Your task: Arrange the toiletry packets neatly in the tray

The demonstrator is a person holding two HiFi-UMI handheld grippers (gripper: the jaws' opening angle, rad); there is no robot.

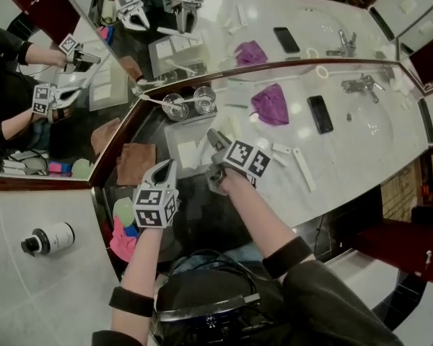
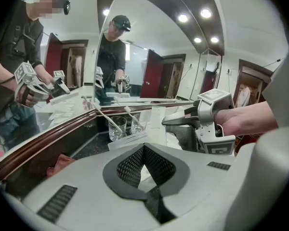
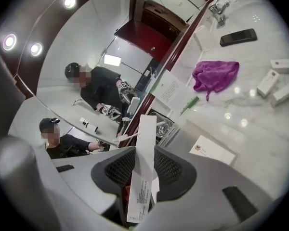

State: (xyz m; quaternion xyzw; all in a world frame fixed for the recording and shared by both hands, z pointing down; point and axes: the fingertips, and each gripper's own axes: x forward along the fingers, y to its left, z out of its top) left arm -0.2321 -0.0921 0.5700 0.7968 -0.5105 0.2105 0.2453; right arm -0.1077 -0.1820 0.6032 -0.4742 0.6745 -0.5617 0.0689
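Main risk, as judged: the long flat white printed packet (image 3: 140,129) slips or swivels. The right gripper (image 3: 142,154) has its jaws narrowed onto it and pinches it only across a short stretch. Most of its length pokes out past the tips, standing nearly on edge. Set down like that, it would likely land tilted or across the white card with a small red logo (image 3: 211,151), which seems to lie already in the shallow pale rectangular tray (image 3: 221,134), so not neat. Second risk: the two clear glasses holding toothbrushes (image 1: 177,107) stand just beyond the tray's far side, and too deep a reach could knock them with the packet's free end. Third: the left gripper (image 2: 144,148), jaws shut on nothing, hangs just beside the right one at the tray's near side, so the two could bump. Position: the packet is clamped between the right gripper's jaws and points toward the tray and mirror. In the head view that gripper is at the tray's right edge, and its height over the tray cannot be told. More small white packets (image 1: 303,169) lie loose on the pale marble table (image 1: 361,143) right of the tray, apart from both grippers, near a crumpled purple cloth (image 1: 270,104) and a black phone (image 1: 320,114).
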